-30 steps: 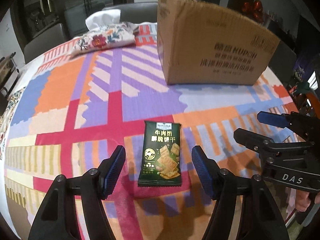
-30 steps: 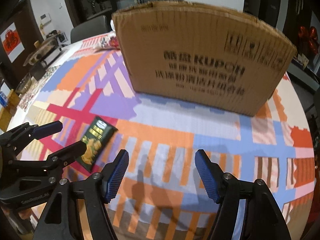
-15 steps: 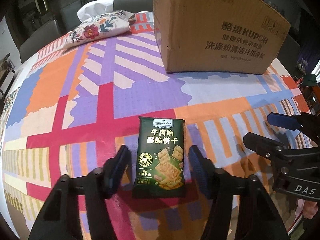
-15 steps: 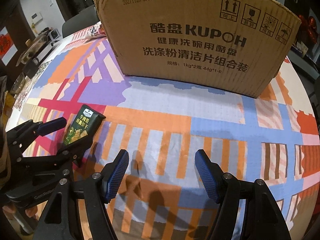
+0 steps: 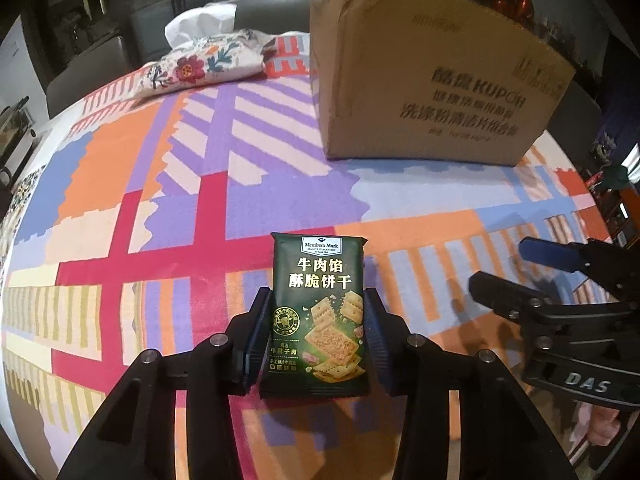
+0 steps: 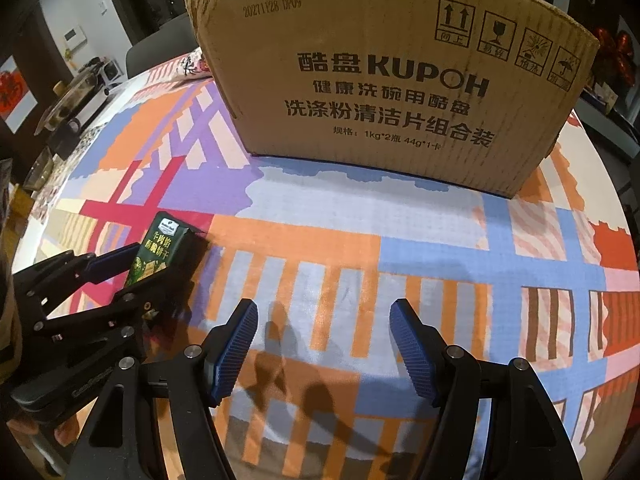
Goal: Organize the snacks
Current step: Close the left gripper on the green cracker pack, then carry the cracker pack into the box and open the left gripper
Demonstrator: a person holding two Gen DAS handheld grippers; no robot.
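In the left wrist view, the left gripper (image 5: 318, 330) was closing, its blue pads against both sides of the green cracker packet (image 5: 318, 312) at lower centre on the patterned tablecloth (image 5: 120, 184); the cardboard box (image 5: 432, 80) stood upper right.

In the right wrist view, the right gripper (image 6: 324, 342) gaped empty at bottom centre, the packet at left.

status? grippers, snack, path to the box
Left gripper closing, cracker packet between its pads. Right gripper open, empty, over the tablecloth. Cardboard box beyond, nothing in between.
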